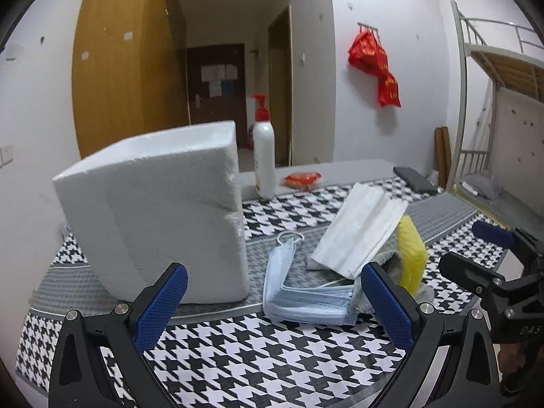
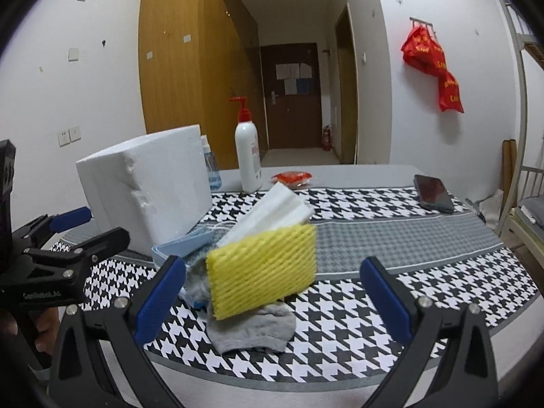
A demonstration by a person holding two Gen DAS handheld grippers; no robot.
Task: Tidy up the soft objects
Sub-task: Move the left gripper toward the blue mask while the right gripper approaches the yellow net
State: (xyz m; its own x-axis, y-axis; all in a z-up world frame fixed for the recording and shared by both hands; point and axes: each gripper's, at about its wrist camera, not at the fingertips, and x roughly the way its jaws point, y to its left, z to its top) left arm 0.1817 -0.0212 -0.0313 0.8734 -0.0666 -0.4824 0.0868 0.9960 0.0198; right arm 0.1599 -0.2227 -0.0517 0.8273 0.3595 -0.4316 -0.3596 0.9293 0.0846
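Note:
A white foam box [image 1: 153, 210] stands on the houndstooth cloth [image 1: 272, 357]; it also shows in the right wrist view [image 2: 142, 183]. Beside it lies a pile: blue face masks [image 1: 299, 292], white face masks [image 1: 360, 227], a yellow foam net sleeve [image 2: 261, 272] standing on edge, and a grey sock [image 2: 258, 329] under it. My left gripper [image 1: 272, 292] is open and empty, just in front of the blue masks. My right gripper [image 2: 272, 285] is open and empty, with the yellow sleeve between its blue pads [image 2: 163, 292] but apart from them.
A white pump bottle [image 1: 264, 149] with red top, a red packet [image 1: 302, 179] and a dark phone [image 2: 433, 192] lie at the table's back. A blue bottle [image 2: 211, 166] stands behind the box. A bunk bed frame [image 1: 489, 102] stands to the right.

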